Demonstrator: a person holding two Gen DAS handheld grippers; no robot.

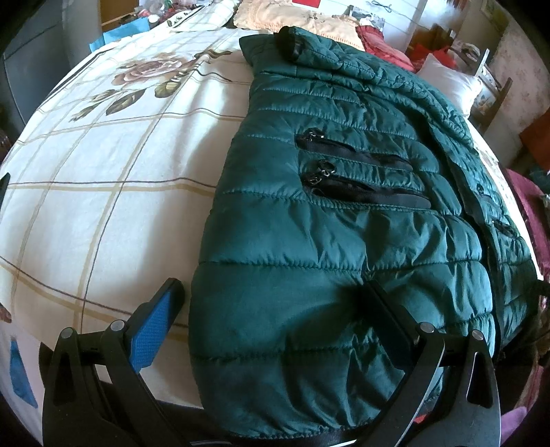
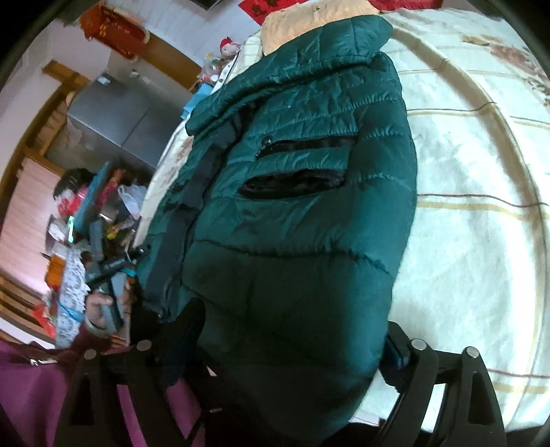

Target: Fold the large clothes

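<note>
The green jacket [image 1: 343, 240] is quilted cloth with a slight sheen (zips black); the bedsheet [image 1: 103, 206] is matt cotton-like cloth.

We find no legible text: the red wall hangings [image 2: 113, 29] bear gold characters too blurred to read.

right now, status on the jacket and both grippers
Left hand-held gripper open, straddling jacket hem. Right hand-held gripper open wide, jacket hem between its fingers. Jacket flat on bedsheet. Nothing in the way.
</note>
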